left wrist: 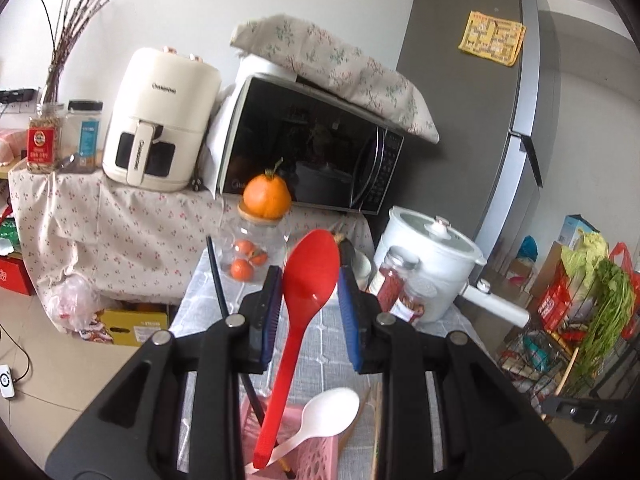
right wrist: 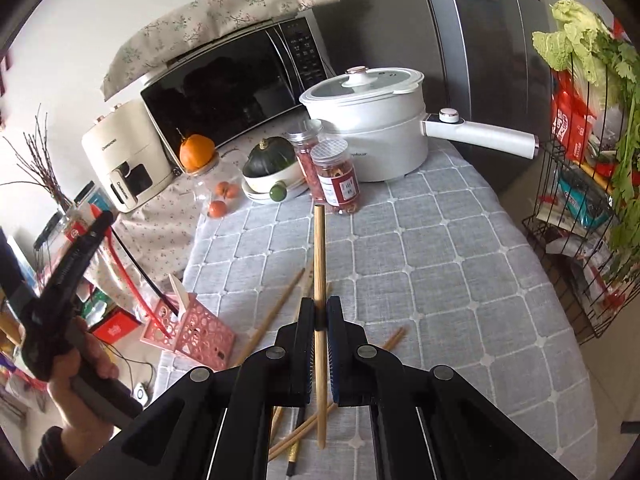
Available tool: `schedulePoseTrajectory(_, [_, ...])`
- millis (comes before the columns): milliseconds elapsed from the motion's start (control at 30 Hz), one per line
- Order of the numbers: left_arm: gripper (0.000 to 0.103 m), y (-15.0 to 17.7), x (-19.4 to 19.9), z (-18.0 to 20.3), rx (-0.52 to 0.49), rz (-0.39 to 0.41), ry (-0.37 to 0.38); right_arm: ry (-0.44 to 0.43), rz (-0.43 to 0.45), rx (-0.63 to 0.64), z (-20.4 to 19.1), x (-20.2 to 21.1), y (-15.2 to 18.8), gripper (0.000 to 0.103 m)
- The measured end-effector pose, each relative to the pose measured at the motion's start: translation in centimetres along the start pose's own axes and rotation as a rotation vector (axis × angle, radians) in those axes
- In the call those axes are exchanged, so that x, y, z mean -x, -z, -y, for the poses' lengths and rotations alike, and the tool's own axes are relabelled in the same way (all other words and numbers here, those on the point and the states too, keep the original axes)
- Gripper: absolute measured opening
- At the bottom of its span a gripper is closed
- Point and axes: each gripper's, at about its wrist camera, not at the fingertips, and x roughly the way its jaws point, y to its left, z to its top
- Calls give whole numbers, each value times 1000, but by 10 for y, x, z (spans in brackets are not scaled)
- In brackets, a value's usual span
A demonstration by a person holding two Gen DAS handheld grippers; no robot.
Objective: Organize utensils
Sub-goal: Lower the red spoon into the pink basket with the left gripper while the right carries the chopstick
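My left gripper (left wrist: 310,280) is shut on the bowl of a red spoon (left wrist: 308,272). Its handle slants down into a pink basket (left wrist: 316,456) near the table's left edge. A white spoon (left wrist: 328,412) and a black chopstick (left wrist: 216,276) also stand in that basket. In the right wrist view a hand holds the left gripper (right wrist: 102,220) above the basket (right wrist: 200,332). My right gripper (right wrist: 320,304) is shut on a wooden chopstick (right wrist: 319,248), held upright above the table. Several more chopsticks (right wrist: 276,308) lie loose on the cloth beneath it.
A grey checked cloth (right wrist: 440,260) covers the table. At its far end stand a white electric pot (right wrist: 368,136), two red-filled jars (right wrist: 340,176), a bowl with a green squash (right wrist: 272,168) and a glass jar of oranges (left wrist: 256,240). A wire rack of vegetables (right wrist: 580,200) stands right.
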Motion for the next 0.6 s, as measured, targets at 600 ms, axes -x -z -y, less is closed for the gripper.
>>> schedulePoseTrajectory(600, [67, 1, 47, -15, -63, -396, -58, -201, 210, 43, -79, 42, -26, 6])
